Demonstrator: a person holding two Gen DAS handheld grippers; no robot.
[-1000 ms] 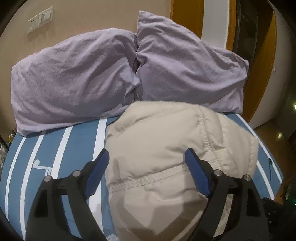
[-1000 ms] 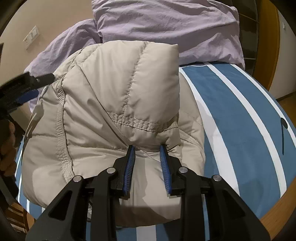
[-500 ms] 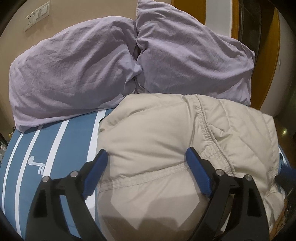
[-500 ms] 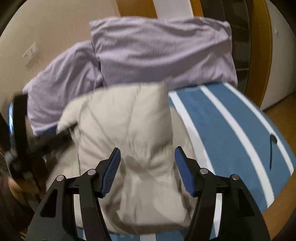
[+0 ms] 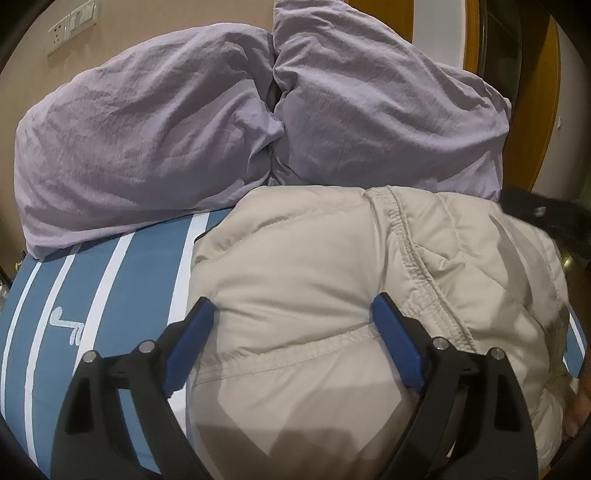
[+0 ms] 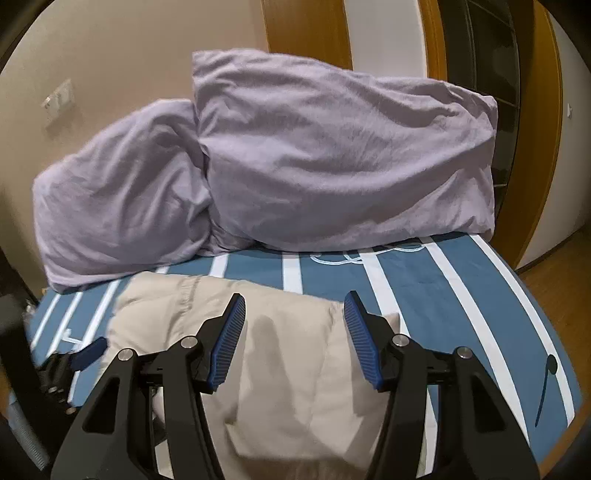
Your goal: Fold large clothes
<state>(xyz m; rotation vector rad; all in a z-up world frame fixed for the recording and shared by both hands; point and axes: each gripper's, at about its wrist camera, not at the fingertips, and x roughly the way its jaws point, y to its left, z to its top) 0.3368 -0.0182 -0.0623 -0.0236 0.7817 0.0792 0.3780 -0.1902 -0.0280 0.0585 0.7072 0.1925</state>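
Observation:
A beige puffer jacket (image 5: 295, 258) lies folded into a thick bundle on the blue striped bed sheet (image 5: 110, 295). My left gripper (image 5: 291, 317) is open wide, low over the bundle's near left part, with the padding bulging between its fingers; the left pad sits at the jacket's edge. My right gripper (image 6: 293, 317) hovers above the jacket (image 6: 288, 369), its jaws apart and closing, with nothing pressed between the pads. In the right wrist view the left gripper's blue pad (image 6: 88, 354) shows at the jacket's left side.
Two lilac pillows (image 5: 147, 147) (image 5: 388, 110) lean on the wall at the bed's head. Striped sheet (image 6: 461, 302) lies bare right of the jacket, ending at the bed's edge above a wooden floor (image 6: 554, 273). Wall sockets (image 5: 74, 22) sit top left.
My right gripper let go of the jacket's folded flap, opened, and rose back away from it. The left gripper sank slightly towards the jacket and stayed open.

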